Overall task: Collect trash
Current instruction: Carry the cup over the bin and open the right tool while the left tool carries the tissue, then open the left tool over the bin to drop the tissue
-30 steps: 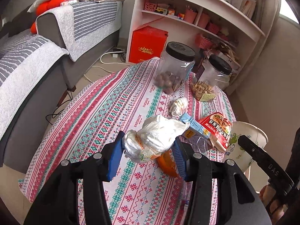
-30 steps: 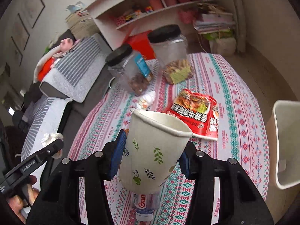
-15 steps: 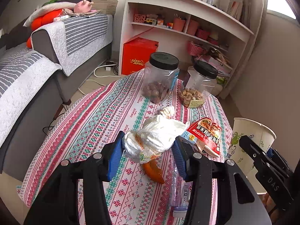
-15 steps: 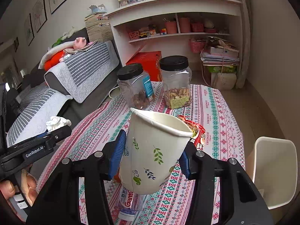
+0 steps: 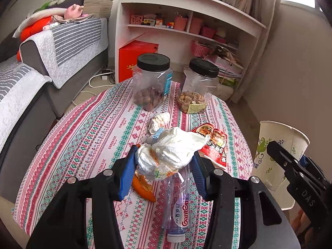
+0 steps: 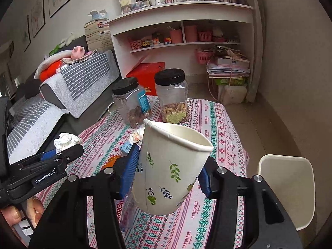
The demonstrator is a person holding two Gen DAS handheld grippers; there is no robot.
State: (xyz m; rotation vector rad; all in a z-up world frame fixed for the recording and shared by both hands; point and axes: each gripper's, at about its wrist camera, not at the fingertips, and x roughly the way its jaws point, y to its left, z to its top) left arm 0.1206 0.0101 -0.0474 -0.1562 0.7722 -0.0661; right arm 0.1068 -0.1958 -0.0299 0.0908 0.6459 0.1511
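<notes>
Left gripper (image 5: 164, 162): jaws part open, blue pads pressed on either side of a crumpled white wrapper (image 5: 172, 151), held clear above the bench.
Right gripper (image 6: 168, 172): jaws part open, clamped on a paper cup (image 6: 170, 166) with leaf print; cup tilted, mouth facing up and away, lifted off the bench.
Below left gripper: clear plastic bottle (image 5: 178, 205) lying flat, cap toward the camera; orange peel (image 5: 143, 186) just beside it on the left.
Beyond the wrapper: red snack packet (image 5: 215, 145) lying flat; small blue carton (image 5: 156, 134), mostly hidden; crumpled tissue (image 5: 158, 120) farther off.
Far end of bench: two clear jars with black lids, the left jar (image 5: 152, 83) with dark nuts, the right jar (image 5: 199, 87) with pale nuts.
Bench (image 5: 83, 137): round, covered in a red-and-green patterned cloth.
Floor, right of bench: white bin (image 6: 288, 188), open top.
Surroundings: grey sofa (image 5: 62, 47) on the left; white shelf unit (image 5: 186, 20) behind.
</notes>
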